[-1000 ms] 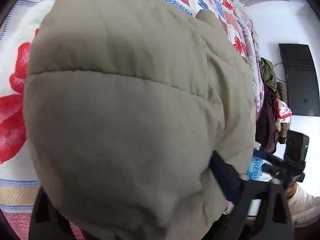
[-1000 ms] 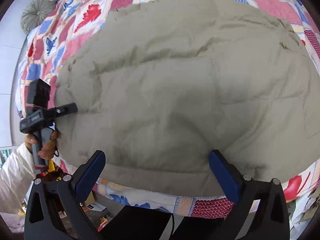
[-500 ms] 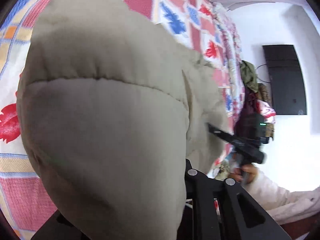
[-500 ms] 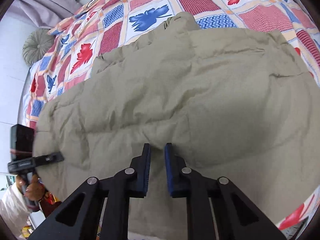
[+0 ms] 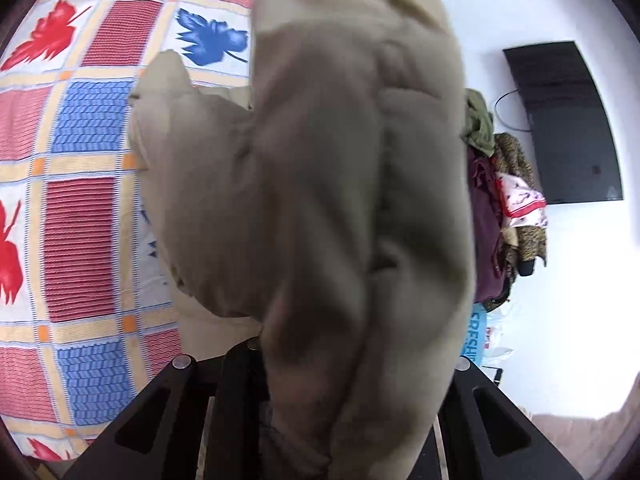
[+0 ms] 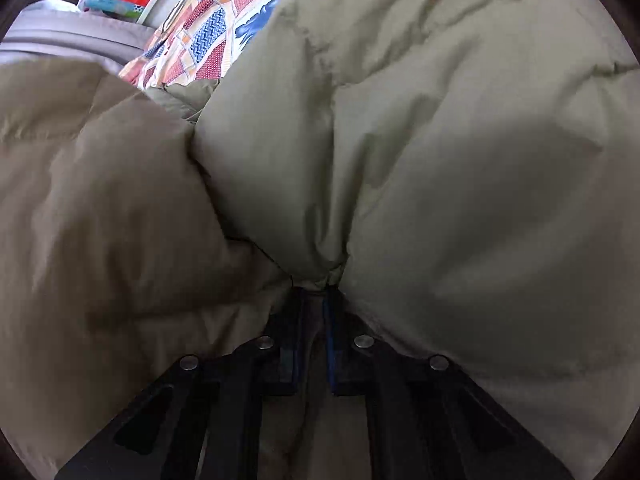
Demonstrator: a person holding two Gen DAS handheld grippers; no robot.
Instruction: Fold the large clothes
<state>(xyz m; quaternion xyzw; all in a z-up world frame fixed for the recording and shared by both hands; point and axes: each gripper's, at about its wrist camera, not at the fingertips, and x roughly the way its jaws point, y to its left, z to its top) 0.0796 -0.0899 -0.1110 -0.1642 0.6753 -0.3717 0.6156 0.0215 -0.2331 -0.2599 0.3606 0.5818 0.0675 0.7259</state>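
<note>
While the jacket (image 6: 460, 152) is bunched above the bed (image 5: 80, 216), a pinch of its fabric is held between the pressed-together fingers of the right claw (image 6: 316, 312). Draped cloth hides the left claw (image 5: 320, 380); its state cannot be told.

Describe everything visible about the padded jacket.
The padded jacket is a dull khaki-olive, puffy and quilted, with stitched seams and a matte woven-looking shell. It is bunched and lifted, not flat: in the left view it hangs as a tall rumpled mass over the patchwork bedspread, one floppy corner sticking out leftward. The right tool pinches a gathered fold between its nearly closed fingers. The left tool is mostly buried under the fabric, so its grip cannot be seen.
</note>
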